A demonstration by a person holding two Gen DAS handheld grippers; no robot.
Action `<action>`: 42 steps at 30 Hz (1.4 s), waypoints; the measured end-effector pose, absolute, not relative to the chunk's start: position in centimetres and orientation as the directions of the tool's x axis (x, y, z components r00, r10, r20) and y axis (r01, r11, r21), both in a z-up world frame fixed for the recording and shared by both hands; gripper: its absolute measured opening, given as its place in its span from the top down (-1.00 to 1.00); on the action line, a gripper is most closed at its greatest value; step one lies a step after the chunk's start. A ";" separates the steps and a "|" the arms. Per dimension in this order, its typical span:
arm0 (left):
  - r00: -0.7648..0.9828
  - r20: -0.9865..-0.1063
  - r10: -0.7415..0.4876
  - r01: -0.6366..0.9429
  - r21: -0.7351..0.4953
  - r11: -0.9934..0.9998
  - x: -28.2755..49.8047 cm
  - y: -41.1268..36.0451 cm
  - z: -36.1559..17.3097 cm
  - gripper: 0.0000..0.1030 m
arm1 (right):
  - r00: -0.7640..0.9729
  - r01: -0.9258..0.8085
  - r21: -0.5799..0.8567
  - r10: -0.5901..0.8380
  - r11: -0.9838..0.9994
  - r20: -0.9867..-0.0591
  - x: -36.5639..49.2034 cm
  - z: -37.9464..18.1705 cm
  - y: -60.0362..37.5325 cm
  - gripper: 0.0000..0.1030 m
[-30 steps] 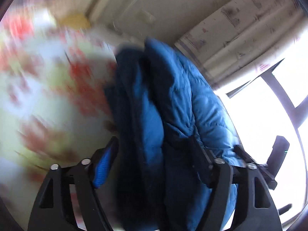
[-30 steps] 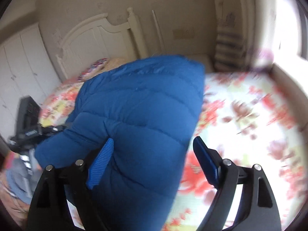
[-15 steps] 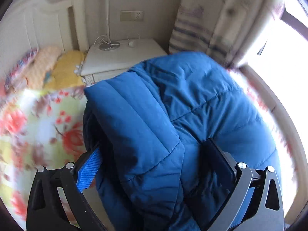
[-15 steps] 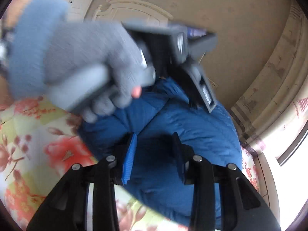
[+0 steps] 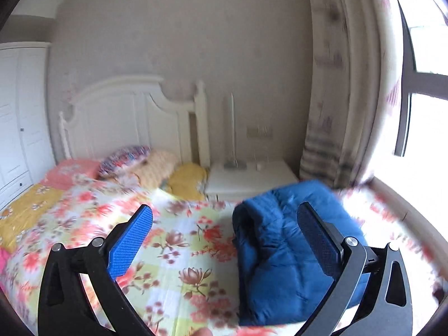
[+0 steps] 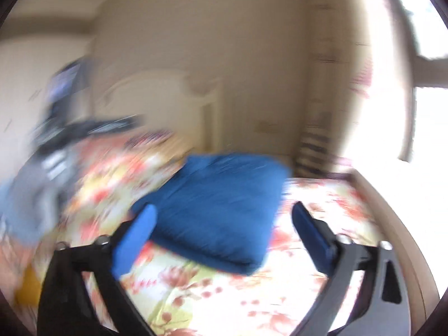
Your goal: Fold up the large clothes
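A blue puffer jacket [image 5: 277, 257] lies folded into a compact bundle on the floral bedspread [image 5: 179, 254], near the bed's right side. In the left wrist view my left gripper [image 5: 224, 240] is open and empty, pulled back above the bed, with the jacket behind its right finger. In the blurred right wrist view the jacket [image 6: 221, 210] lies ahead of my right gripper [image 6: 221, 238], which is open and empty and held back from it. The other hand-held gripper [image 6: 56, 140] shows as a blur at the left of that view.
Pillows [image 5: 140, 165] lie at the white headboard [image 5: 126, 117]. A white nightstand [image 5: 252, 176] stands beside the bed, with a curtain [image 5: 330, 98] and a bright window [image 5: 425, 112] to the right. A white wardrobe [image 5: 16, 117] is at the left.
Both grippers let go of the jacket and drew back from it. The jacket now lies folded on the bedspread instead of hanging between the fingers.
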State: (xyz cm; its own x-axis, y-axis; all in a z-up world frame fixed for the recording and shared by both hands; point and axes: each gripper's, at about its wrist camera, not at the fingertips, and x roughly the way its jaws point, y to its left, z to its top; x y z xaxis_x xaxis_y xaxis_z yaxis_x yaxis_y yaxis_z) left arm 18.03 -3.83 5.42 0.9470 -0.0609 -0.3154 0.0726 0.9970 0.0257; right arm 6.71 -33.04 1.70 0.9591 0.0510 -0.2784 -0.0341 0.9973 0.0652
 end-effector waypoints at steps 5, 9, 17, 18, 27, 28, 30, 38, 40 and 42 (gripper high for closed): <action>0.954 -0.298 -0.023 0.039 0.047 0.998 11.8 -5.3 5.9 -0.91 | 0.940 0.035 0.096 0.000 0.995 -0.342 5.0 2.5 -33.8 -0.96; 0.922 -0.379 -0.078 0.118 0.082 0.990 9.8 -6.5 4.1 -0.91 | 0.929 0.026 0.047 -0.007 0.999 -0.369 4.4 1.8 -32.2 -0.96; 0.879 -0.471 -0.070 0.123 0.084 0.989 9.7 -6.2 0.6 -0.91 | 0.928 -0.005 -0.035 -0.008 0.999 -0.371 4.8 2.1 -29.6 -0.96; 0.875 -0.478 -0.071 0.123 0.078 0.989 9.8 -6.1 0.3 -0.91 | 0.927 -0.010 -0.040 -0.006 0.999 -0.374 4.9 2.0 -29.2 -0.96; 0.871 -0.487 -0.061 0.102 0.058 0.993 9.7 -5.3 -0.3 -0.91 | 0.916 -0.037 -0.064 0.008 0.997 -0.402 5.5 1.2 -27.8 -0.96; 0.873 -0.485 -0.060 0.100 0.056 0.993 9.6 -5.2 -0.2 -0.91 | 0.915 -0.041 -0.067 0.010 0.997 -0.403 5.5 1.2 -27.7 -0.96; 0.875 -0.480 -0.058 0.097 0.056 0.994 9.4 -5.2 -0.1 -0.91 | 0.914 -0.046 -0.073 0.012 0.996 -0.406 5.5 1.1 -27.4 -0.96; 0.882 -0.468 -0.052 0.090 0.058 0.994 9.0 -5.2 0.2 -0.91 | 0.911 -0.044 -0.081 0.006 0.996 -0.413 5.5 0.9 -27.1 -0.96; 0.882 -0.467 -0.052 0.090 0.058 0.994 9.0 -5.2 0.3 -0.91 | 0.911 -0.043 -0.082 0.005 0.996 -0.413 5.5 0.9 -27.1 -0.96; 0.883 -0.467 -0.051 0.090 0.062 0.994 9.0 -5.3 0.3 -0.91 | 0.910 -0.043 -0.085 0.004 0.995 -0.414 5.5 0.8 -27.0 -0.96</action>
